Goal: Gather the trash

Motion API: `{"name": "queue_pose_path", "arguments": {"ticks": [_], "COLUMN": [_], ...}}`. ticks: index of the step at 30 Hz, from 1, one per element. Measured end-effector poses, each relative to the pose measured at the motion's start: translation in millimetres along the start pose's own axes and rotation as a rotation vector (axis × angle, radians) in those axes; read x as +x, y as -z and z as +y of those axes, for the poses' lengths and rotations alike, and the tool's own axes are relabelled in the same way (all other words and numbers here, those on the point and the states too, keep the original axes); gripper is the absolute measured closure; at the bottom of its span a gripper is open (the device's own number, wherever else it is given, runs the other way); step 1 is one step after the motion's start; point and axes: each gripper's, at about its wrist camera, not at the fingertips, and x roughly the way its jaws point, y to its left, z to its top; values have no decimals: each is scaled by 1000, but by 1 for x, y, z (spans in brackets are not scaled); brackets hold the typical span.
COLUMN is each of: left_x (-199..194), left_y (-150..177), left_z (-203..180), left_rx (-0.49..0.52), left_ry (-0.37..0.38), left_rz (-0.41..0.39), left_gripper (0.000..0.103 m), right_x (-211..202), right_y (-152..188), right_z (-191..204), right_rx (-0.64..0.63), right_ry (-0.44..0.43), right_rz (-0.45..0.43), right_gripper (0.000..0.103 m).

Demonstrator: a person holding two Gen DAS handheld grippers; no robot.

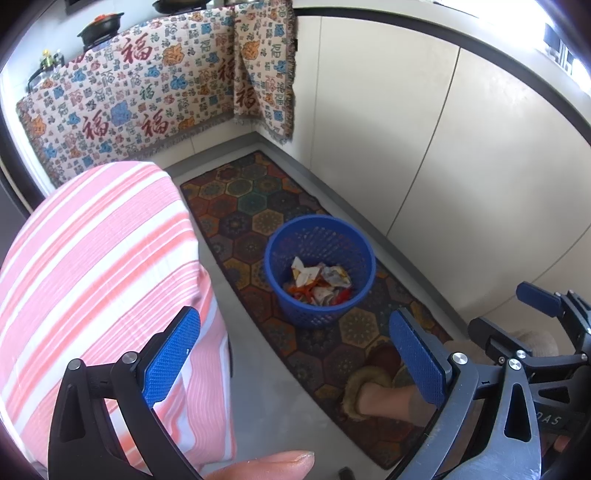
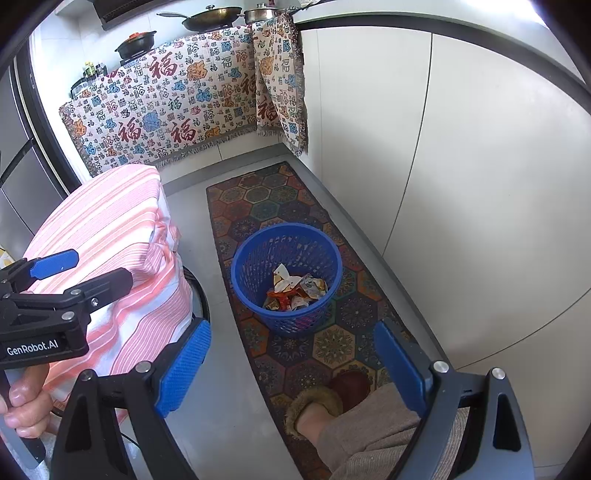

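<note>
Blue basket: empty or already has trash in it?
Has trash. Crumpled wrappers cover the bottom of the upright blue basket, well below its rim.

Narrow kitchen, grey floor (image 2: 207, 229). Patterned hexagon rug (image 2: 258, 206) runs up the middle of the frame. Plain cream cabinet fronts (image 2: 461, 166) fill the right side. Upper left: printed cloth (image 2: 166, 110) draped over the counter, pans (image 2: 210, 16) on top. Pink striped cover (image 2: 110, 229) over furniture at left. Bright daylight at upper right.
</note>
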Motion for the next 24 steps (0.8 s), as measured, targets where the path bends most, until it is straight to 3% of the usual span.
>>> {"name": "queue_pose_path", "arguments": {"ticks": [24], "left_x": [0], "left_y": [1], "left_z": [1], "left_rx": [8], "left_ry": [4], "left_rz": [6], "left_gripper": [1], "right_x": [-1], "right_y": [-2], "right_z": [1], "right_rx": [-4], "right_ry": [-3], "right_rz": [-2], "right_gripper": [11]}}
